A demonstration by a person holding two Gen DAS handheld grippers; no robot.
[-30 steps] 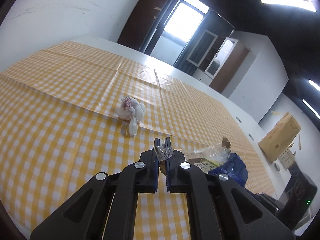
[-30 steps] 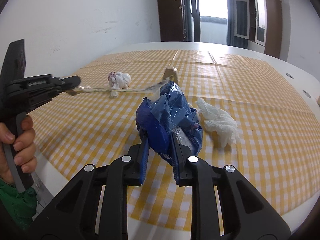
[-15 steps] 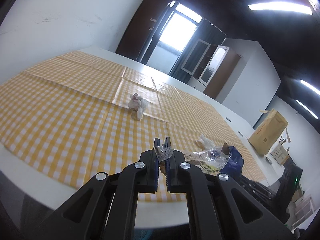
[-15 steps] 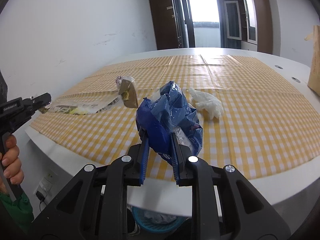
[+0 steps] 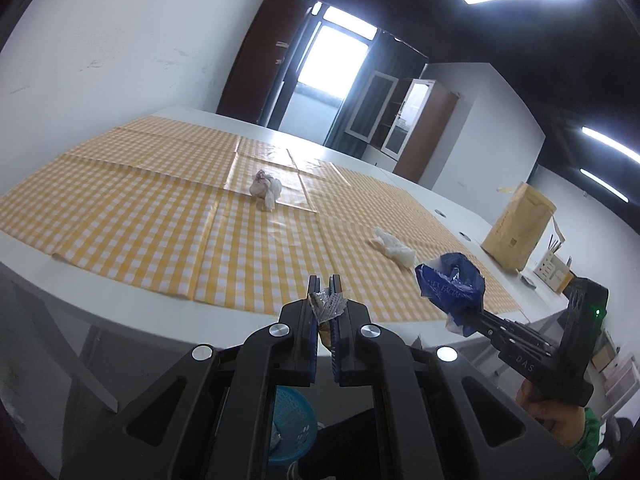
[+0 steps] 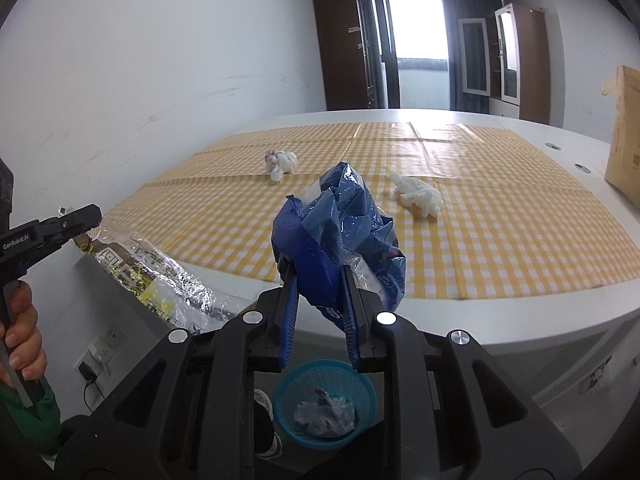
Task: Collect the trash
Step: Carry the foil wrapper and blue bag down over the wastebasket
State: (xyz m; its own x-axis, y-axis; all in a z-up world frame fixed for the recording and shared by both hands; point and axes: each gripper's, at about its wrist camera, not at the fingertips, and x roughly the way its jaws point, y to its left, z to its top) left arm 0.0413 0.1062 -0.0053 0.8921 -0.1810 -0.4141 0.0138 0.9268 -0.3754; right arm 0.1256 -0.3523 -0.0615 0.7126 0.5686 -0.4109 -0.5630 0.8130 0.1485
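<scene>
Left gripper: the left gripper (image 5: 325,280) had its jaws pinched tight on the crinkled edge of a clear foil snack wrapper (image 6: 160,276). In the right wrist view that wrapper hung from its tips at 9 o'clock, off the table edge, trailing down toward 7 o'clock.

Right gripper: the right gripper (image 6: 318,268) was clamped on a crumpled blue plastic bag (image 6: 340,236), the jaws only partly closed around the wad. In the left wrist view the bag sat at 3 o'clock, held beyond the table's near edge.

Hands: a hand (image 6: 20,336) with a green sleeve gripped the left tool's handle at 8 o'clock in the right wrist view.

Waste basket: a blue mesh waste basket (image 6: 360,380) stood on the floor below both tools, at 6 o'clock in the right wrist view, with crumpled paper and plastic already inside.

Table: a white table (image 6: 520,324) carried a yellow checked cloth (image 6: 500,248).

Trash left on cloth: 2 pieces. A stained tissue wad (image 6: 280,162) lay at 11 o'clock in the right wrist view; a white crumpled tissue (image 6: 420,196) lay at 1 o'clock. The 2 were well apart, and neither touched a gripper.

Other: a brown paper bag (image 5: 516,236) stood upright on the bare table at 3 o'clock in the left wrist view, off the cloth.
</scene>
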